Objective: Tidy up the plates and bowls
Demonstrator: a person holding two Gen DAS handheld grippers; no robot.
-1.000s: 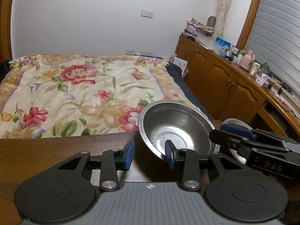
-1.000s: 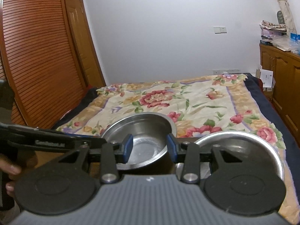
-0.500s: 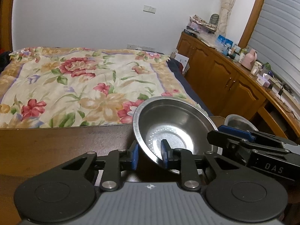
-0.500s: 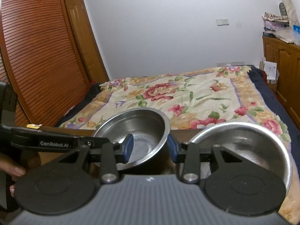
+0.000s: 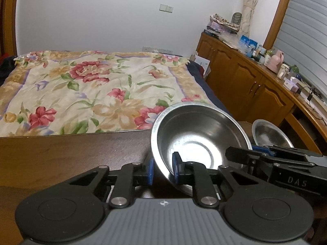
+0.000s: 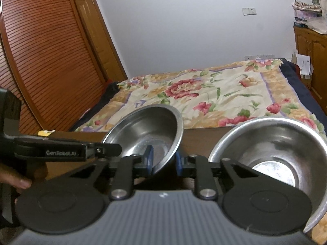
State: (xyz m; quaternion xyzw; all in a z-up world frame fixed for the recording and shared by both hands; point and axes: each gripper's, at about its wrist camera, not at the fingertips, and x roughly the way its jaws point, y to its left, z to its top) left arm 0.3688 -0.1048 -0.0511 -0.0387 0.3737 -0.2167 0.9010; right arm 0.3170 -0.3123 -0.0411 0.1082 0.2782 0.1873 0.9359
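A steel bowl (image 5: 194,134) hangs tilted above the dark wooden table (image 5: 61,153). My left gripper (image 5: 162,168) is shut on its near left rim, one blue pad inside and one outside. In the right wrist view the same bowl (image 6: 147,130) has its right rim pinched between the narrowed fingers of my right gripper (image 6: 163,161). The left gripper (image 6: 116,149) reaches in from the left there; the right gripper (image 5: 263,149) reaches in from the right in the left wrist view. A second steel bowl (image 6: 265,153) sits upright to the right, also visible as a bowl (image 5: 267,134) behind the right gripper.
A bed with a floral cover (image 5: 92,89) lies just past the table's far edge. Wooden cabinets (image 5: 255,85) with clutter on top run along the right. A slatted wooden door (image 6: 40,61) stands on the left. A person's hand (image 6: 12,181) holds the left gripper.
Both grippers have closed from open onto the first bowl's rim. The bowl has tipped and risen off the table. The second bowl has not moved.
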